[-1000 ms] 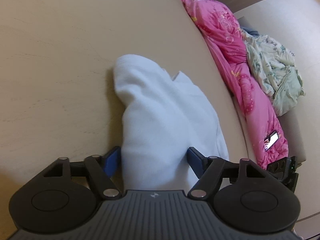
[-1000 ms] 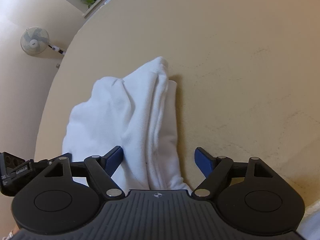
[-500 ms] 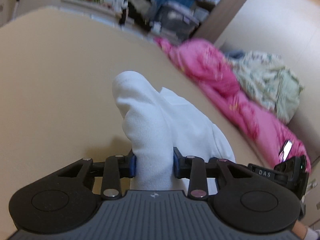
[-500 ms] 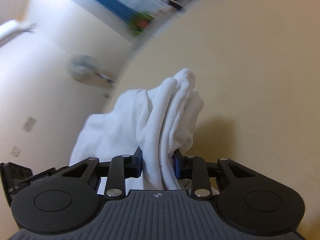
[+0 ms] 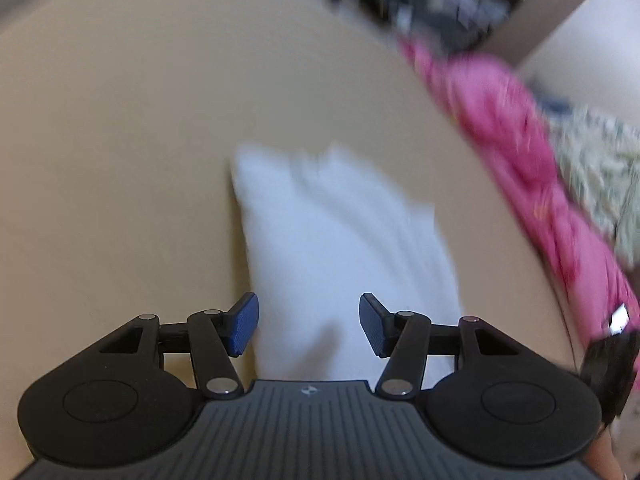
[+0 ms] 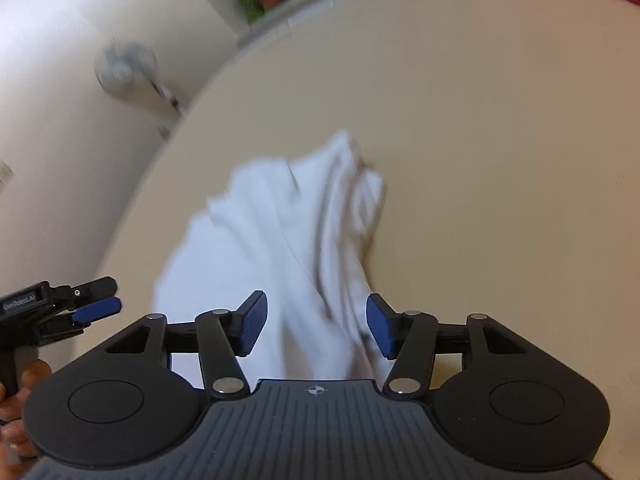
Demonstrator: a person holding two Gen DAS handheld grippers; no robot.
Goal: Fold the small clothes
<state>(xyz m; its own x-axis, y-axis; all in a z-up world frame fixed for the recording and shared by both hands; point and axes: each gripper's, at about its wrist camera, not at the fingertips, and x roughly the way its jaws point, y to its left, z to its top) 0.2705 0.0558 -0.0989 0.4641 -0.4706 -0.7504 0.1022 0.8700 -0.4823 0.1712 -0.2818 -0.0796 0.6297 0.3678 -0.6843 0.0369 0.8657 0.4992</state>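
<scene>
- White garment (image 5: 336, 236): a small, bunched piece of clothing lying on the beige table (image 5: 120, 140), creased along its length; edges blurred in both views.
- Left gripper (image 5: 308, 330): jaws opening, the blue pads standing apart on either side of the garment's near end; cloth lies between them, and the pads do not press on it.
- Right gripper (image 6: 316, 328): jaws likewise opening; folds of the garment run between the pads without being pinched.
- In the right wrist view, the left gripper appears at the left edge, held by a hand (image 6: 20, 412).
- Pink bedding (image 5: 520, 152) and a pale patterned cloth (image 5: 600, 168): heaped beyond the table's far right edge, apart from the garment.
</scene>
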